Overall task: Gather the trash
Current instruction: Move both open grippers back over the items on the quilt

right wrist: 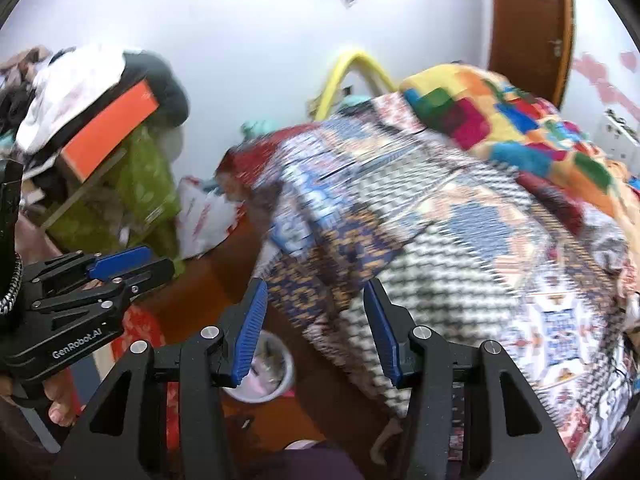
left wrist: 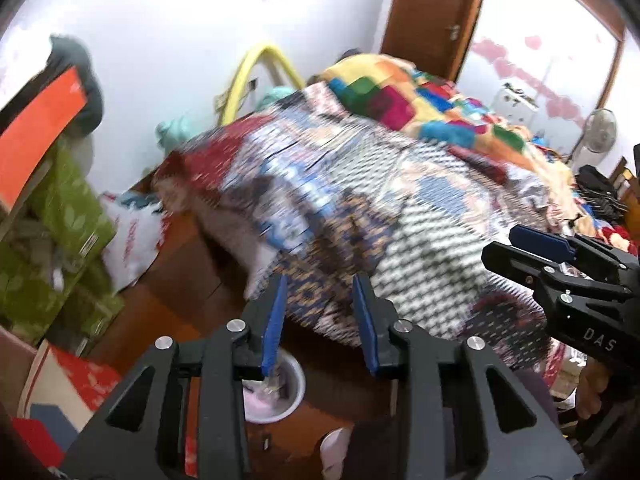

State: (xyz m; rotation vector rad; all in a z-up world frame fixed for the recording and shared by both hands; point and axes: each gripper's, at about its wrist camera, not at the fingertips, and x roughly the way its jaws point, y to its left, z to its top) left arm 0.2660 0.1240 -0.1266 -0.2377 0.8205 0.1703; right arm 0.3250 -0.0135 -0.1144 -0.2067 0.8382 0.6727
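Note:
My left gripper (left wrist: 319, 282) hangs open and empty above the wooden floor, beside the foot of the bed. On the floor below it stands a small white bin (left wrist: 302, 384) holding scraps of trash, partly hidden behind the left blue pad. My right gripper (right wrist: 315, 286) is also open with nothing between its pads, and the same bin (right wrist: 289, 364) lies below its left finger. Each view catches the other tool at its edge: the right gripper (left wrist: 540, 240) at the right, and the left gripper (right wrist: 120, 260) at the left, held by a hand (right wrist: 60, 400).
A bed under a patterned blanket (left wrist: 400, 220) and a patchwork quilt (left wrist: 420, 108) fills the right. Green boxes (left wrist: 60, 220), an orange box (left wrist: 36, 128) and a white plastic bag (left wrist: 132, 240) crowd the left wall. A brown door (left wrist: 432, 12) stands behind.

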